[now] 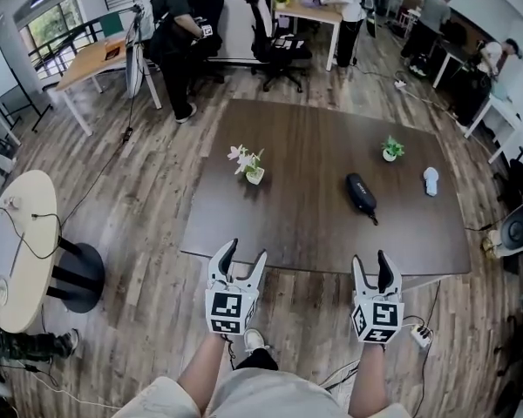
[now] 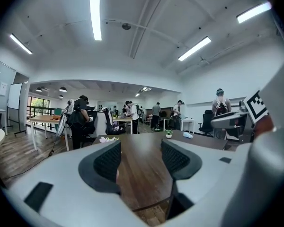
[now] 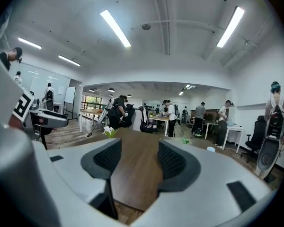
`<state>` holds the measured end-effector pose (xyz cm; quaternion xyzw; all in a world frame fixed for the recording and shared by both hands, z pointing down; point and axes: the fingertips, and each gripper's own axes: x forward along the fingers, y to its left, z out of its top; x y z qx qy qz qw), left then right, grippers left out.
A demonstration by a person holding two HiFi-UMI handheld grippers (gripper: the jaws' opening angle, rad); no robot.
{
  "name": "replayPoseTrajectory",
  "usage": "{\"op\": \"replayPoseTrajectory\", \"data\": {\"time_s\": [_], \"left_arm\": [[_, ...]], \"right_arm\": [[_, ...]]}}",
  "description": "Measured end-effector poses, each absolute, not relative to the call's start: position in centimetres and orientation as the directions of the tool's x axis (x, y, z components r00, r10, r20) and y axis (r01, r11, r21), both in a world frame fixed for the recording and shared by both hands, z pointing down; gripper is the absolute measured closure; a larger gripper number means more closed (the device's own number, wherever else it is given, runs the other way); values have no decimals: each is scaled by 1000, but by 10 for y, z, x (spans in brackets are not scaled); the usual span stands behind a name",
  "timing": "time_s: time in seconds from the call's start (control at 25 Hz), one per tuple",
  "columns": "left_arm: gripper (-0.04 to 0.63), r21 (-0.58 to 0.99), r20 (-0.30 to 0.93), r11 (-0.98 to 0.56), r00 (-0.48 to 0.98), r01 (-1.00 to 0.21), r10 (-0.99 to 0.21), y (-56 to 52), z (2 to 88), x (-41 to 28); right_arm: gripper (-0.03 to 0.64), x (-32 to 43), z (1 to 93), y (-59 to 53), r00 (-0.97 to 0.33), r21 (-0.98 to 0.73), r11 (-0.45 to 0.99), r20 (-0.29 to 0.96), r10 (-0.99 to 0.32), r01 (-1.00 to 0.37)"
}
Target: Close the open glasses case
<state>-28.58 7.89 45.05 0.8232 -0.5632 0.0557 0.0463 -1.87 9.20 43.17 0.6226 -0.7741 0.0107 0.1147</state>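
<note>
A dark glasses case [image 1: 361,192] lies on the right half of the brown table [image 1: 305,225], well beyond both grippers. From here I cannot tell whether its lid stands up. My left gripper [image 1: 244,253] hovers at the table's near edge, left of centre, open and holding nothing. My right gripper [image 1: 371,261] is level with it at the near edge, just this side of the case, also open and empty. In the left gripper view the left gripper [image 2: 141,157] shows only tabletop between its pads. The right gripper [image 3: 139,157] shows the same in its own view. Neither gripper view shows the case.
A white flower in a small pot [image 1: 248,164] stands left of centre on the table. A small green plant [image 1: 390,150] and a white object [image 1: 431,181] sit at the far right. Office chairs, desks and several people fill the room behind. A round side table [image 1: 22,242] stands to my left.
</note>
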Motion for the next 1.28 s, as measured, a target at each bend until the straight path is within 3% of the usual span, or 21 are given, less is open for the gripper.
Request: {"op": "replayPoseTrajectory", "data": {"time_s": [0.64, 1.28], "left_arm": [[322, -30, 229, -378, 362, -925, -904, -17, 474, -292], [327, 10, 220, -305, 300, -952, -928, -130, 450, -172]], "right_arm": [[367, -43, 461, -16, -221, 153, 261, 237, -946, -953], [367, 75, 448, -154, -317, 113, 341, 189, -929, -933]]}}
